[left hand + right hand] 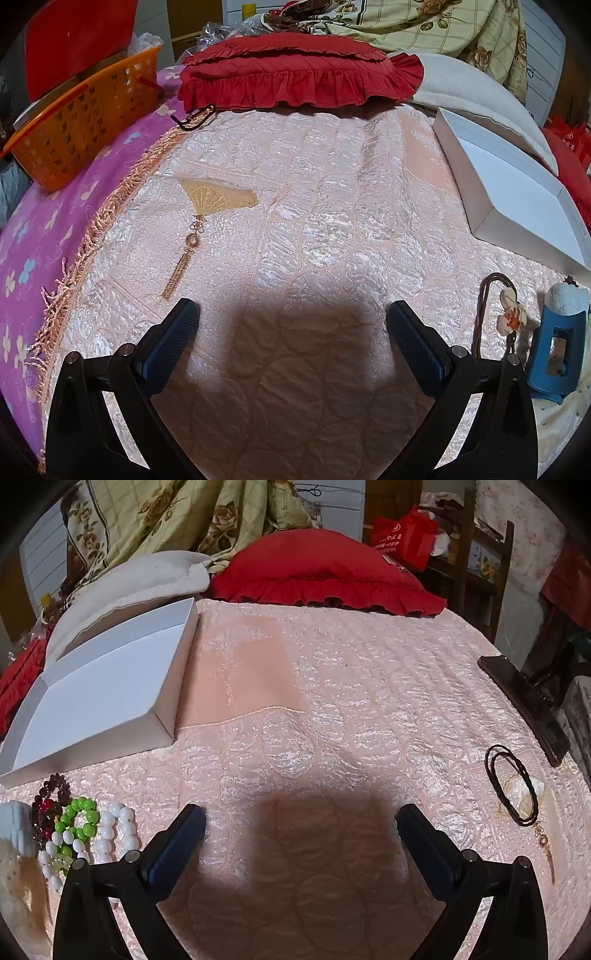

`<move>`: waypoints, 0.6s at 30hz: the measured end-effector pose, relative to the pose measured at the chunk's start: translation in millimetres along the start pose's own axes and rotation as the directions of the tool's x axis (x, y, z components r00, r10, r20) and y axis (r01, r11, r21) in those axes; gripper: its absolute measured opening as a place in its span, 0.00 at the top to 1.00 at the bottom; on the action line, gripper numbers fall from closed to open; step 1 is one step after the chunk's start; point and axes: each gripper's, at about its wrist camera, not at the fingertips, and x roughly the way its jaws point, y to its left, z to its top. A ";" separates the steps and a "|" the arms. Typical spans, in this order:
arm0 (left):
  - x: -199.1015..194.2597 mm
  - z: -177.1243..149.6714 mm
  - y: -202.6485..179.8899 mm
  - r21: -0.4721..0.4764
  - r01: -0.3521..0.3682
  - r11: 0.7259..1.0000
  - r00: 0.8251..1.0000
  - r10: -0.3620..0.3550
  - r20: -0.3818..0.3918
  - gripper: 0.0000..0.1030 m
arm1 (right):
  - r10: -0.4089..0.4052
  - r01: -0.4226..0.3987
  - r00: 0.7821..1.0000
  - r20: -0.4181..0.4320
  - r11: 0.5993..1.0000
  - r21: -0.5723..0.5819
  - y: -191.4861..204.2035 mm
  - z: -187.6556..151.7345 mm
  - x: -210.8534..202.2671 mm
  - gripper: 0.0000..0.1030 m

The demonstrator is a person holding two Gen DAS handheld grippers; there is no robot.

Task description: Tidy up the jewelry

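Both grippers hovering wide open, holding nothing

Right gripper [301,825] is risking snagging tangled bead bracelets [88,827]; left gripper [293,319] is facing bare quilt [314,206].

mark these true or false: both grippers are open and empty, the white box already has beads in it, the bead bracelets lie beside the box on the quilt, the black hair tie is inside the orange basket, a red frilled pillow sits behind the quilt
1. Both grippers are open and empty. True: the left gripper and right gripper have jaws spread with nothing between them.
2. The white box already has beads in it. False: its visible inside is bare.
3. The bead bracelets lie beside the box on the quilt. True.
4. The black hair tie is inside the orange basket. False: it lies on the quilt.
5. A red frilled pillow sits behind the quilt. True.
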 end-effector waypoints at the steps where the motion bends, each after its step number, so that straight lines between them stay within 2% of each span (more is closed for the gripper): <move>1: 0.0 0.1 0.3 -0.004 -0.004 1.000 1.000 0.004 0.000 0.00 | 0.002 -0.002 1.000 0.001 1.000 0.001 -0.1 0.0 0.0 0.00; 6: -3.9 -1.4 -0.3 -0.026 -0.027 0.999 1.000 0.027 -0.010 0.01 | 0.002 -0.002 1.000 -0.002 1.000 0.001 -0.1 0.0 0.0 0.00; 8: -12.7 -2.5 -0.5 -0.037 -0.044 0.998 0.998 0.042 -0.039 0.08 | 0.002 -0.002 1.000 -0.003 1.000 0.000 -0.2 0.0 0.1 0.00; 9: -20.6 -4.6 -2.8 -0.031 -0.040 0.999 0.999 0.039 -0.033 0.13 | 0.003 -0.003 1.000 -0.003 1.000 -0.001 -0.3 0.0 0.1 0.00; 11: -43.4 -7.3 -1.8 -0.039 -0.024 0.999 1.000 0.023 -0.015 0.14 | 0.001 -0.001 1.000 -0.002 1.000 0.000 0.0 0.0 0.1 0.00; 15: -90.2 -18.5 -7.6 -0.055 -0.045 0.997 0.998 0.047 0.041 0.14 | 0.001 -0.001 1.000 -0.002 1.000 0.000 0.0 0.0 0.0 0.00; 18: -121.0 -34.2 -14.5 -0.071 -0.049 0.996 0.998 0.053 0.047 0.14 | 0.001 -0.001 1.000 -0.002 1.000 0.000 0.0 0.0 0.0 0.00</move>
